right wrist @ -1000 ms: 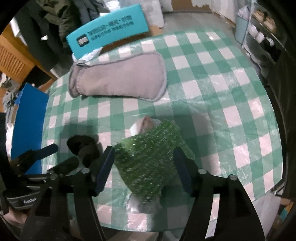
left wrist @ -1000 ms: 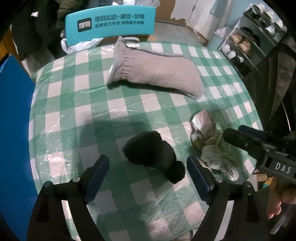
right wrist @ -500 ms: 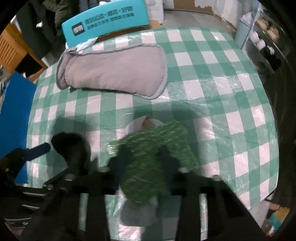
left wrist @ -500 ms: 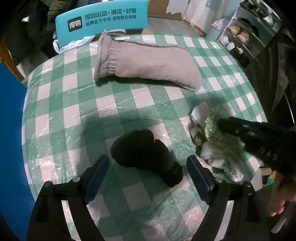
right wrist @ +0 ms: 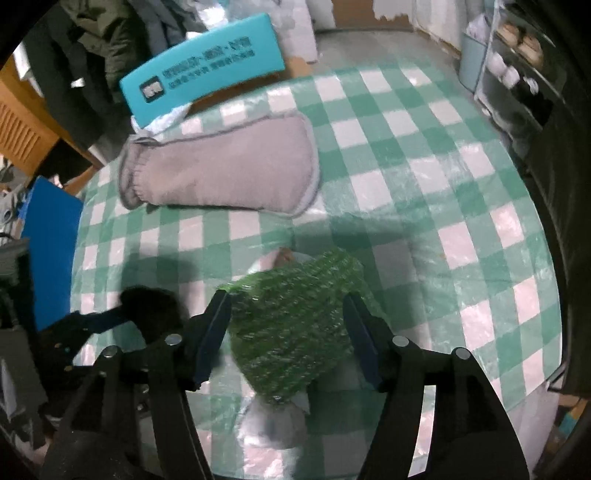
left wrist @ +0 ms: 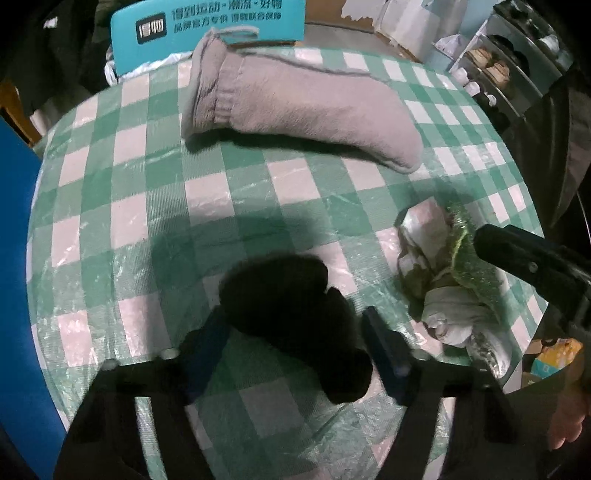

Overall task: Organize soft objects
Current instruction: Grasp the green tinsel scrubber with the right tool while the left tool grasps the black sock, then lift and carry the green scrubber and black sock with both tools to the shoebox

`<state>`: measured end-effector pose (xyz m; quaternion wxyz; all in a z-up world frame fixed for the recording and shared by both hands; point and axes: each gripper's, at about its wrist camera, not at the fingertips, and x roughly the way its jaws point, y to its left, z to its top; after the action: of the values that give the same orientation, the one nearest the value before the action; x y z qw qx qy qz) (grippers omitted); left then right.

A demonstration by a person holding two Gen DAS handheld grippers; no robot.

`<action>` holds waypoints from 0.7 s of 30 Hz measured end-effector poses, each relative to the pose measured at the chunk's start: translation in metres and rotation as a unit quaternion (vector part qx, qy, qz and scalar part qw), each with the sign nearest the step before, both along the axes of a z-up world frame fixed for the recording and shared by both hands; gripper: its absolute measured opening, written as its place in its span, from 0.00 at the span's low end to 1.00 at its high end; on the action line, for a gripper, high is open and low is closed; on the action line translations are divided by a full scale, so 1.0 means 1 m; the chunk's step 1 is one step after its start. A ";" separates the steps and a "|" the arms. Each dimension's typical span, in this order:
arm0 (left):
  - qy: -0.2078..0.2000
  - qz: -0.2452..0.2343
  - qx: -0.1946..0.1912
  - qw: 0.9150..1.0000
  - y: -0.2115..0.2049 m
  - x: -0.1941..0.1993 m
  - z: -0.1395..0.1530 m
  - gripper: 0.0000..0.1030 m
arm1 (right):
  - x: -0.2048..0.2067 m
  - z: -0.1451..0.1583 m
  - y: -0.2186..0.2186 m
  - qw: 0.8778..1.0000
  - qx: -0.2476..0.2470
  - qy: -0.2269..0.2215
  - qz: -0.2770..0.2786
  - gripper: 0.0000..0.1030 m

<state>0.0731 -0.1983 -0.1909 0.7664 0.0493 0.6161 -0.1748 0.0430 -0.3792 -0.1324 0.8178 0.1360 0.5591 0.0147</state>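
Round tabletop (left wrist: 155, 206) in green-and-white check under a clear plastic sheet, and it's busy. At the far side lies a long grey fleece sock (left wrist: 306, 110), flat, cuff towards a turquoise chair back (left wrist: 207, 29) with printed characters. A blue panel (left wrist: 14, 258) runs along the left edge of the left wrist view; shelves with small pale items (right wrist: 517, 66) stand off to the right.

Left gripper (left wrist: 295, 332) now: its jaws have just been closing, and the black sock (left wrist: 291, 306) sits between the blue pads. The left pad touches it, the right looks just beside it, so a firm clamp I cannot confirm. The sock's lower end bulges out below the fingers, dark and shapeless.

Right gripper (right wrist: 288, 332): jaws have just been opening, released, straddling the green knitted piece (right wrist: 295, 325) without pressing it. That piece lies on a pale bundle of cloth (right wrist: 273, 424), mostly hidden beneath it. In the left view the right gripper's black body blocks part of that heap, and a bit of a hand (left wrist: 569, 421) is cut off at the edge.
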 end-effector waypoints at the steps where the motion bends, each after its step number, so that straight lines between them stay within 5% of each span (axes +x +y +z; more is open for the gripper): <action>1: -0.007 0.001 -0.002 1.000 0.001 0.000 0.001 0.64 | 0.001 0.001 0.003 1.000 -0.003 0.000 0.006 0.62; 8: -0.014 -0.001 0.007 1.000 0.004 0.000 0.002 0.43 | 0.007 -0.008 0.024 0.998 -0.051 0.014 0.039 0.62; 14: -0.010 0.005 0.000 1.000 0.009 0.000 0.002 0.42 | 0.015 -0.022 0.027 0.996 -0.075 0.031 0.043 0.62; 17: -0.008 0.003 0.003 1.000 0.008 0.000 0.002 0.42 | 0.016 -0.025 0.018 0.997 -0.058 0.040 0.030 0.34; 21: -0.004 0.003 0.002 1.000 0.007 0.000 0.002 0.42 | 0.013 -0.022 0.006 0.999 -0.030 0.034 0.015 0.18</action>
<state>0.0730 -0.1912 -0.1886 0.7692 0.0501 0.6135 -0.1713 0.0564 -0.3732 -0.1540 0.8017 0.1038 0.5886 0.0056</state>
